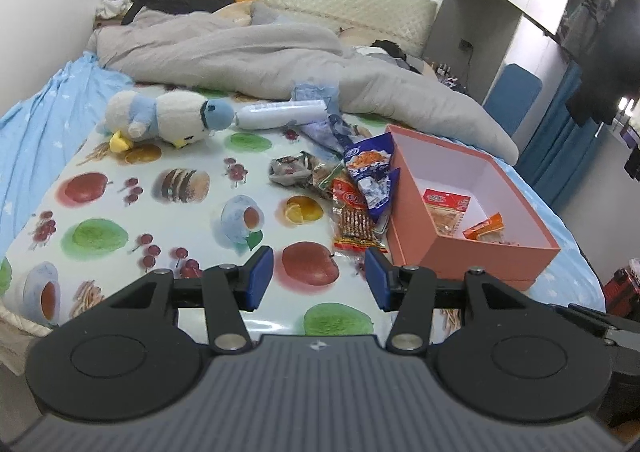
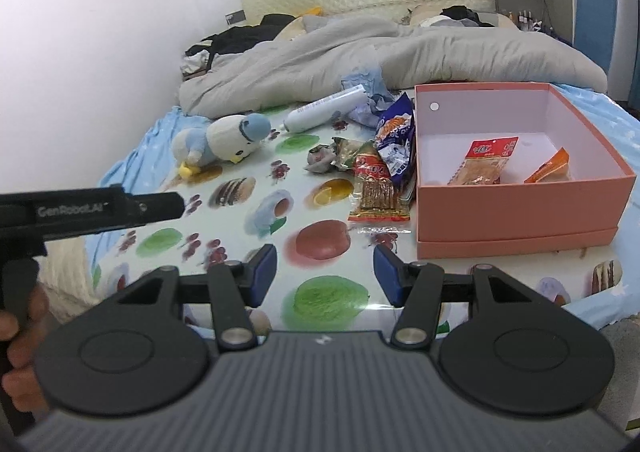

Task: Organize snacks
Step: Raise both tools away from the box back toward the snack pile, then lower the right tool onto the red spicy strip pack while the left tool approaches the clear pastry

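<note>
Right wrist: snack pile (image 2: pixel 376 172) seemingly beyond jaws

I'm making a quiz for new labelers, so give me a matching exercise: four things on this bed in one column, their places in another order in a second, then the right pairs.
Things:
1. plush penguin
2. orange packet
3. white bottle
4. pretzel-stick bag

Places:
A. inside the pink box
B. on the fruit-print cloth, just left of the box
C. lying on its side at the far left of the cloth
D. between the penguin and the grey blanket

Pairs: 1-C, 2-A, 3-D, 4-B
</note>
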Motion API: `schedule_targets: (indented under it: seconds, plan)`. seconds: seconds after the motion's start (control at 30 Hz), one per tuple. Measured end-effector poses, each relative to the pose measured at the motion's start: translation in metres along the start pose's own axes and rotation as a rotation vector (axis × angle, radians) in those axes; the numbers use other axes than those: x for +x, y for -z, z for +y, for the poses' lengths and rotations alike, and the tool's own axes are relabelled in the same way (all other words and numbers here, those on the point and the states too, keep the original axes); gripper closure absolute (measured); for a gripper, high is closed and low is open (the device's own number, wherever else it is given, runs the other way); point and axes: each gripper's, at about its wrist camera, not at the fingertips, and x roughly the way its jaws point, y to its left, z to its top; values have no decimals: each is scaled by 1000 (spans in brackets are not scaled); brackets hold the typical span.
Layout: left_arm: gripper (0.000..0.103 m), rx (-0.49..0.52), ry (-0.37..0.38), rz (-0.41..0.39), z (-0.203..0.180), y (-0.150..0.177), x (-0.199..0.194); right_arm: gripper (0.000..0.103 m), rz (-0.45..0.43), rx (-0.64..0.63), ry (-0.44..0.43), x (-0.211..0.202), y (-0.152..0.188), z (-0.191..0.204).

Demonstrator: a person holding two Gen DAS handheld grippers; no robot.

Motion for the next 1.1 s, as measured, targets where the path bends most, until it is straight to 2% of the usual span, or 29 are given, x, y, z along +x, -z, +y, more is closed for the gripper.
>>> schedule_targets:
  seconds: [0.23, 0.63, 1.1]
  plan:
    - [47, -29, -3, 20, 18, -8, 31, 47, -12, -13, 19, 28, -10, 5]
    - [47, -46, -14, 79, 50, -26, 101, 47, 42, -25, 31, 84, -16, 10]
    - [45, -36, 15, 175, 73, -49, 210, 47, 82, -32, 124, 161, -22, 15]
